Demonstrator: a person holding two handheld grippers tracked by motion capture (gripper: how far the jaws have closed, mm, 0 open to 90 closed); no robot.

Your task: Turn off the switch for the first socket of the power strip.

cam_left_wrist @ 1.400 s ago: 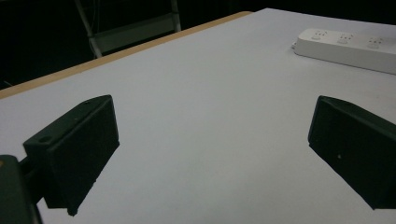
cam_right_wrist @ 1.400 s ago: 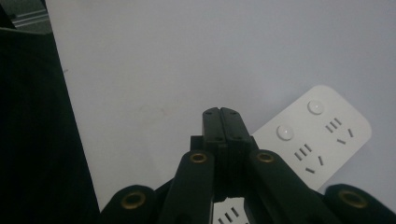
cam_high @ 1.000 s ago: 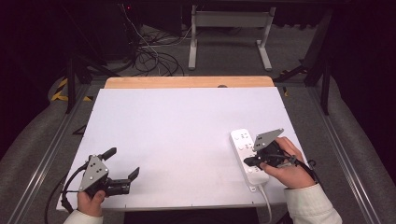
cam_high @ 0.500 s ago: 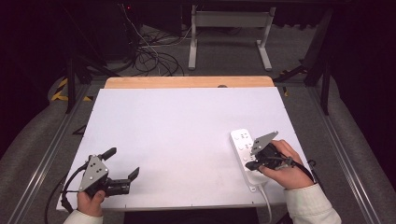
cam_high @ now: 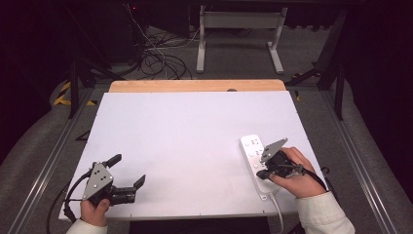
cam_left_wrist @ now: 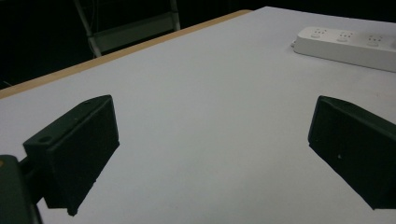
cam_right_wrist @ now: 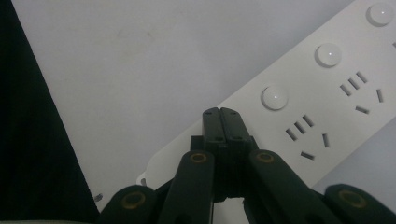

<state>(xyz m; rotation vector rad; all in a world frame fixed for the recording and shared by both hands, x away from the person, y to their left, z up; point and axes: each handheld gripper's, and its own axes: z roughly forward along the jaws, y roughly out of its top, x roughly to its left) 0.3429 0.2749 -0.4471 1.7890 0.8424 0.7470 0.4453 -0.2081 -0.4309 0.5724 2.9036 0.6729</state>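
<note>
Left gripper [cam_high: 127, 176]: held low at the near left corner, jaws spread wide with nothing between them; it looked parked there to stay out of the working hand's way.
Right gripper [cam_high: 261, 174]: jaws pressed flat together, gripping nothing, tips angled down over the power strip; closed like this it likely served as a single blunt point for pushing a button rather than for grasping.
Power strip [cam_high: 256, 161]: lay flat on the near right part of the table, running roughly near to far, its cable trailing off the near edge.
Nearest button [cam_right_wrist: 274, 97]: round and white, just beyond the closed tips in the right gripper view; contact could not be told.
Table [cam_high: 195, 126]: white top, otherwise bare, so the strip sat well apart from the left gripper.
</note>
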